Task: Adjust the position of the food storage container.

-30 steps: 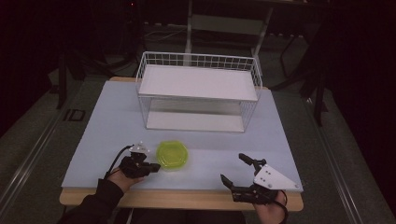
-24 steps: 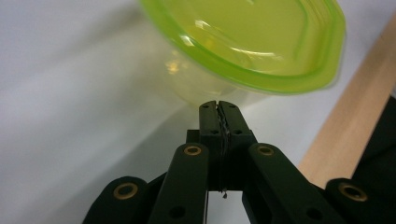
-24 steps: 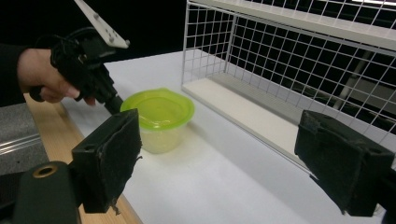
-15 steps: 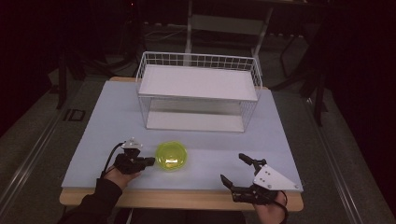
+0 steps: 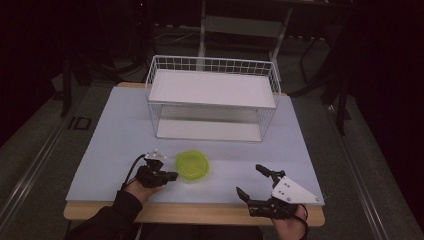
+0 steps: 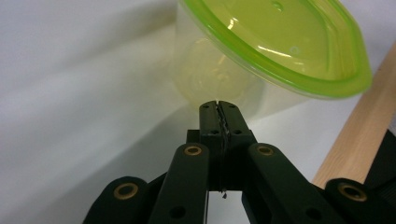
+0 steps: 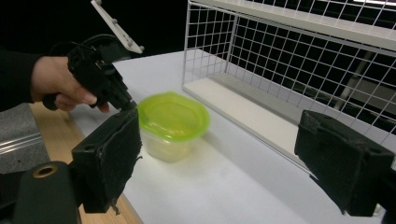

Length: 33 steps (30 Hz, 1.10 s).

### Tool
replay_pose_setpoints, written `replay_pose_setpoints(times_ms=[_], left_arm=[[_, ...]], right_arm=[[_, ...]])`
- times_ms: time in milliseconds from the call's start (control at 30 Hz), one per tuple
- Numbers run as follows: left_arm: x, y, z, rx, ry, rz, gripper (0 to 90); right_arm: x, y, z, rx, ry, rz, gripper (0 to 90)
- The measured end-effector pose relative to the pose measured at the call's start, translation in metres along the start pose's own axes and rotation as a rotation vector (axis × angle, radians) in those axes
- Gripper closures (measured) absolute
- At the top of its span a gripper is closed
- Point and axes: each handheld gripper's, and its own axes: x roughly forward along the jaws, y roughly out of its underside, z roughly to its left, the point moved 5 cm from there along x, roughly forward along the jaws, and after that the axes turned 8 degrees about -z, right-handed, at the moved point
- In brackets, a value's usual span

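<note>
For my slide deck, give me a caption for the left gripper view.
Shut left gripper pointing at the clear container under its green lid.

Glossy translucent plastic container [image 7: 169,125]; white wire rack [image 5: 212,97]; matt tabletop [image 5: 115,135].

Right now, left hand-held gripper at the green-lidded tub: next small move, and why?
Probably open the left hand-held gripper first. Its jaws are shut together, tips just short of the tub wall, holding nothing. The right hand-held gripper stands open, well apart from it.
</note>
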Motion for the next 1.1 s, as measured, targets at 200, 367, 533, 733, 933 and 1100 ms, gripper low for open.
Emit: replay_pose_setpoints(times_ms=[200,367,533,733,933,1100], left_arm=[[0.019,-0.007,-0.016,0.014,0.025,0.009,90.0],[0.027,-0.007,-0.026,0.047,0.031,0.020,90.0],[0.018,-0.005,-0.014,0.016,-0.024,0.021,90.0],[0.017,-0.018,0.005,-0.020,-0.047,-0.021,90.0],[0.029,-0.029,0.018,-0.035,-0.051,-0.033,90.0],[0.047,-0.034,0.016,-0.087,0.008,-0.029,90.0]], right_arm=[[-0.001,0.000,0.000,0.000,0.000,0.000,14.4],[-0.001,0.000,0.000,0.001,-0.001,-0.002,14.3],[-0.001,0.000,-0.001,0.001,-0.002,-0.002,14.4],[-0.001,0.000,0.000,-0.003,-0.003,0.003,14.4],[0.000,0.002,0.000,0.000,-0.002,0.008,14.4],[0.000,0.002,0.000,0.000,-0.003,0.011,14.4]])
